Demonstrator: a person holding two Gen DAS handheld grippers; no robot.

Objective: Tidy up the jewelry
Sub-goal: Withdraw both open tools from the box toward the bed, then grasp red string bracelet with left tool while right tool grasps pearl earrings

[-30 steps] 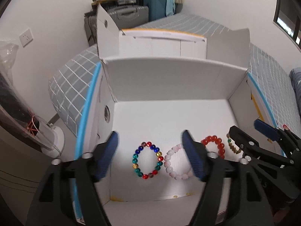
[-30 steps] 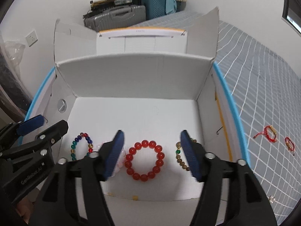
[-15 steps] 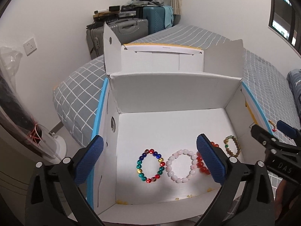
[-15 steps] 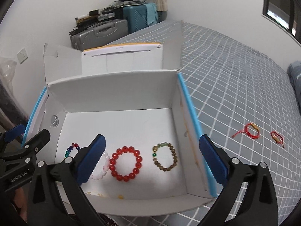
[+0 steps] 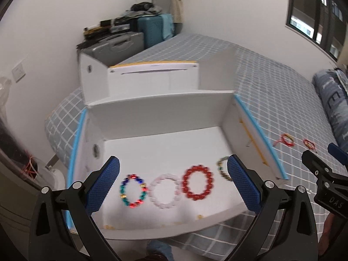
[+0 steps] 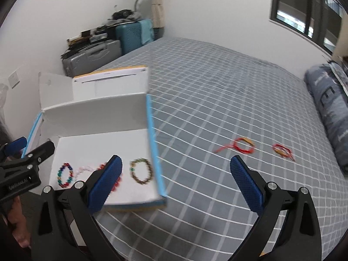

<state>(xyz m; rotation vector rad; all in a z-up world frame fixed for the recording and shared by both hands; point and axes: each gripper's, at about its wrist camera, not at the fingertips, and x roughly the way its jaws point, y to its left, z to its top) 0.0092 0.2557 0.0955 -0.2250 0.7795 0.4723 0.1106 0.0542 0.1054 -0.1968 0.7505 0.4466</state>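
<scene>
An open white box (image 5: pixel 161 108) (image 6: pixel 93 113) stands on the bed. Inside lie a multicolour bead bracelet (image 5: pixel 133 190) (image 6: pixel 64 175), a pale pink one (image 5: pixel 165 193), a red one (image 5: pixel 198 186) and a brown-green one (image 5: pixel 223 168) (image 6: pixel 141 170). Two red string bracelets (image 6: pixel 243 145) (image 6: pixel 282 150) lie on the bed to the box's right; they also show in the left wrist view (image 5: pixel 287 140). My left gripper (image 5: pixel 173 187) is open and empty above the box's front. My right gripper (image 6: pixel 176 180) is open and empty over the bed, right of the box.
The bed has a grey checked cover (image 6: pixel 217 87). A folded blue quilt (image 6: pixel 330 108) lies at the right. Suitcases (image 6: pixel 102 52) stand at the far wall, beside the bed's left corner. The box's open flaps (image 5: pixel 152 76) rise behind it.
Both grippers have opened wide and pulled back up from the box. The right gripper has swung right, so the string bracelets on the bed come closer to centre.
</scene>
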